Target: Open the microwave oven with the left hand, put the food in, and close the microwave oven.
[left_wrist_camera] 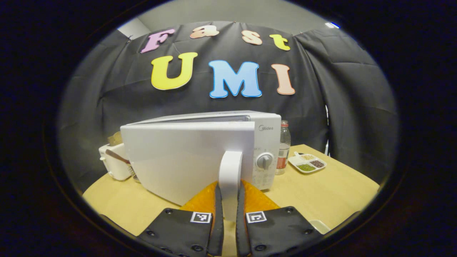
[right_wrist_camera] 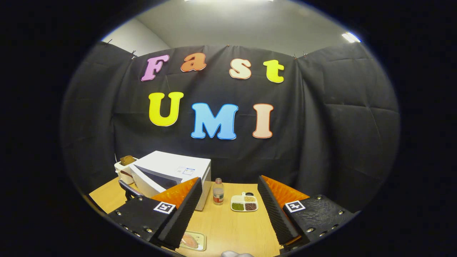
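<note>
The white microwave oven [left_wrist_camera: 200, 150] stands on a pale wooden table [left_wrist_camera: 321, 192], toward the back and left of the tabletop. Its door [left_wrist_camera: 185, 160] is swung partly out toward me. The door's upright white handle [left_wrist_camera: 230, 178] sits directly between the two fingers of my left gripper [left_wrist_camera: 229, 200], and both fingers press against its sides, so my left jaws are closed on the handle. To the right of the handle is the oven's control panel with a round dial [left_wrist_camera: 264, 160].

In the right gripper view, the oven [right_wrist_camera: 171, 175] lies ahead and to the left of my right gripper [right_wrist_camera: 228, 200], well apart from it. My right jaws are spread wide with nothing between them. The food, a small tray [right_wrist_camera: 192, 241] holding something pinkish, lies on the table just below and beside my right gripper's left finger; I cannot tell whether they touch.

Just right of the oven stands a clear bottle [left_wrist_camera: 284, 146] with a red cap. Further right is a white divided dish [left_wrist_camera: 307, 162] with green, brown and pale grains. Left of the oven, behind the door, is a white toaster [left_wrist_camera: 113, 162] with bread in it.
</note>
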Motion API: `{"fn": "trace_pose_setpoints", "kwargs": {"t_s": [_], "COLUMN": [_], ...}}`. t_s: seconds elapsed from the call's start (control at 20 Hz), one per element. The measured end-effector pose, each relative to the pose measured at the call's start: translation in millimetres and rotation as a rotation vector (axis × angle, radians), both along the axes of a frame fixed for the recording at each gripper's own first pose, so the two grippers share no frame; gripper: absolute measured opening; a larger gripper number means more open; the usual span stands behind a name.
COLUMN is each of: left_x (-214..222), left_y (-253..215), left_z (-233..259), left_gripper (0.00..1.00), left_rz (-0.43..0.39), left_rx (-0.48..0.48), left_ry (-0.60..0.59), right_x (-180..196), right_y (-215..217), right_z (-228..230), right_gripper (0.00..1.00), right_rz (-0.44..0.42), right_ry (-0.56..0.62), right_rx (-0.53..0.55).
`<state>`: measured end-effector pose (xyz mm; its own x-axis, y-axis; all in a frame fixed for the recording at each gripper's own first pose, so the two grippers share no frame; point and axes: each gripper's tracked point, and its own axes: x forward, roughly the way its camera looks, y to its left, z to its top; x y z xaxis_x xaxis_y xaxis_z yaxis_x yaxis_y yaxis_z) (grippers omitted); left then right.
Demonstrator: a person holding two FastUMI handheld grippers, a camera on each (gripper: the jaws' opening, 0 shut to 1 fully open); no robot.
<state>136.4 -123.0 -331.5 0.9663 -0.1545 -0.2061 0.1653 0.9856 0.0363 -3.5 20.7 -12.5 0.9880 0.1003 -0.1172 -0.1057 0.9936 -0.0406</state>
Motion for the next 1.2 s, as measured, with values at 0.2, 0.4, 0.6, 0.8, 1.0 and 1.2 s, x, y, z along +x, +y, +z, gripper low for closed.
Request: {"fn": "trace_pose_setpoints", "kwargs": {"t_s": [0.2, 0.4, 0.6, 0.8, 1.0, 1.2], "left_x": [-35, -67, -94, -109, -131, -150], "left_y": [26, 56, 89, 124, 160, 201], "left_z": [-1, -3, -7, -12, -9, -7], "left_gripper": [0.22, 0.26, 0.37, 0.63, 0.94, 0.92], "left_rz": [0.034, 0.064, 0.092, 0.09, 0.115, 0.181], "left_rx": [0.015, 0.045, 0.078, 0.113, 0.136, 0.155], "left_ry": [0.005, 0.018, 0.042, 0.071, 0.065, 0.07], "right_x": [-15, -30, -46, -51, -53, -52], "right_y": [20, 38, 52, 69, 96, 127], "right_z": [4, 8, 14, 8, -6, -22], "right_gripper": [0.95, 0.96, 0.96, 0.95, 0.96, 0.95], "right_rz": [0.044, 0.077, 0.099, 0.119, 0.162, 0.221], "right_ry": [-0.01, -0.014, -0.034, -0.029, 0.004, 0.04], "right_rx": [-0.012, -0.006, -0.009, 0.015, 0.048, 0.045]}}
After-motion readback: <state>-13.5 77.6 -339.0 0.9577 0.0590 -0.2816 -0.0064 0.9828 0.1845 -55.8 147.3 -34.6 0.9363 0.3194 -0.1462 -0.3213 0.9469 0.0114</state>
